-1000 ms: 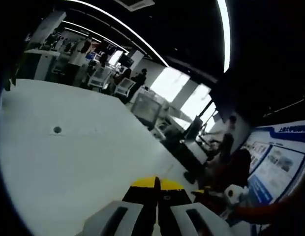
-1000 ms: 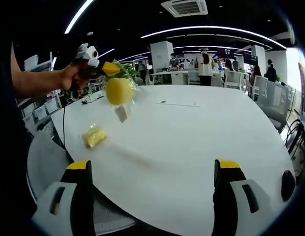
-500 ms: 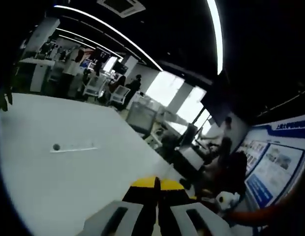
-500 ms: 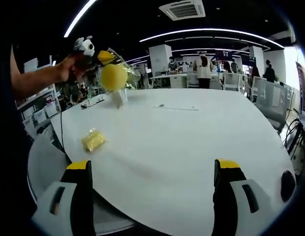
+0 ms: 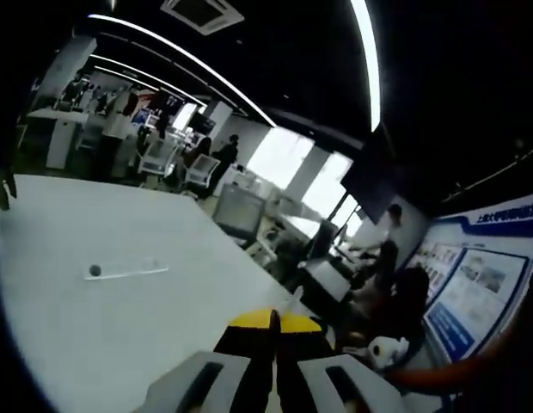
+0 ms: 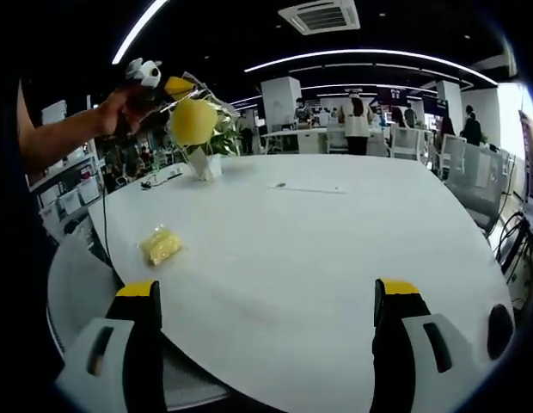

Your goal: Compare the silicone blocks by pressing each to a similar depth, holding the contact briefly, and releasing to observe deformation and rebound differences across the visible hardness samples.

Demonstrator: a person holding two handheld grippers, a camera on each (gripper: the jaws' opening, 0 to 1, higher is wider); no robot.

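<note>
Jaws pressed together on our left gripper (image 6: pixel 174 86), dangling a yellow silicone ball (image 6: pixel 193 121) in clear wrap above the table (image 6: pixel 335 258); right gripper (image 6: pixel 271 297) spread wide, another yellow block (image 6: pixel 161 246) lying near the table's edge.

Open-plan office, dark ceiling. Long curved light strips (image 6: pixel 370 53) overhead, ceiling air vent (image 6: pixel 322 15) near top. Large round white table (image 6: pixel 318 258) in foreground. White column (image 6: pixel 281 96) behind far edge, desks and white chairs (image 6: pixel 421 142) beyond. Bright windows (image 5: pixel 292 159) at back. Blue-and-white poster board (image 5: pixel 481 292) on right wall. People standing in distance.
</note>
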